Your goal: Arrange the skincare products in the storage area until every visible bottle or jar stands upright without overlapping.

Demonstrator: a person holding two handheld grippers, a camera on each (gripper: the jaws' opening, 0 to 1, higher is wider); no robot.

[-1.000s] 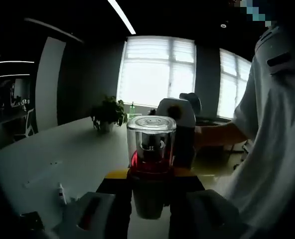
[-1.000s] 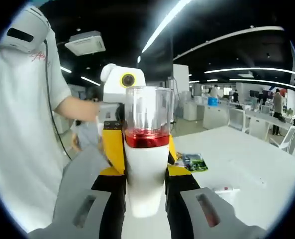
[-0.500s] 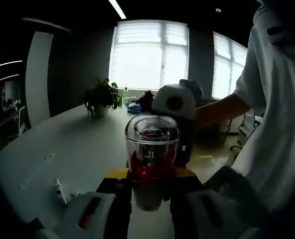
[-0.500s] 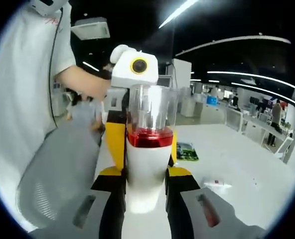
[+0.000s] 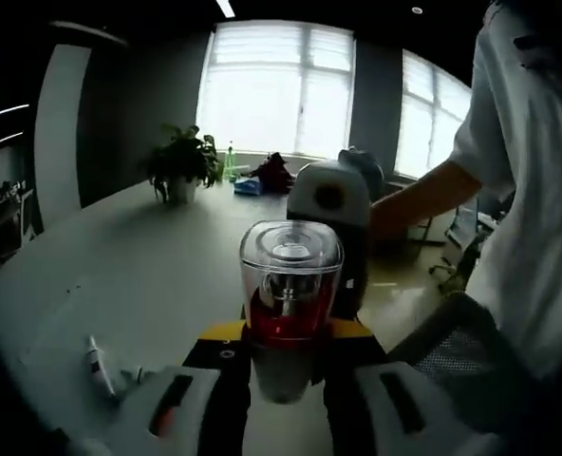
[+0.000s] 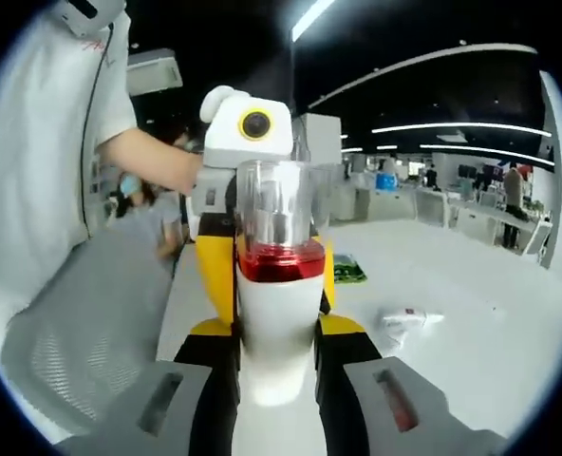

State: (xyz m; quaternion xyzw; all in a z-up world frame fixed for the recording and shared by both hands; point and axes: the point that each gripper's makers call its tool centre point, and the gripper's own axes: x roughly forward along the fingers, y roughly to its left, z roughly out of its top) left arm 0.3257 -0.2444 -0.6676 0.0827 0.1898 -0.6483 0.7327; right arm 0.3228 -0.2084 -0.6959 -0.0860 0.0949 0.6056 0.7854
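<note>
Bottle (image 6: 276, 313): held in the air above the bench (image 6: 471, 313), clamped at its white body between both the left hand-held gripper (image 5: 281, 375) and right hand-held gripper (image 6: 276, 380). Judged rigid, light, smooth and slippery; best gripped low on the body. Clear cap (image 5: 290, 256), red band (image 6: 281, 261). 1 tube (image 6: 404, 318) lies flat on the bench.

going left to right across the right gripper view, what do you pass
mesh chair back → bottle with a clear cap and red band, held between both grippers → green packet on the table → small white tube → people at desks in the distance
</note>
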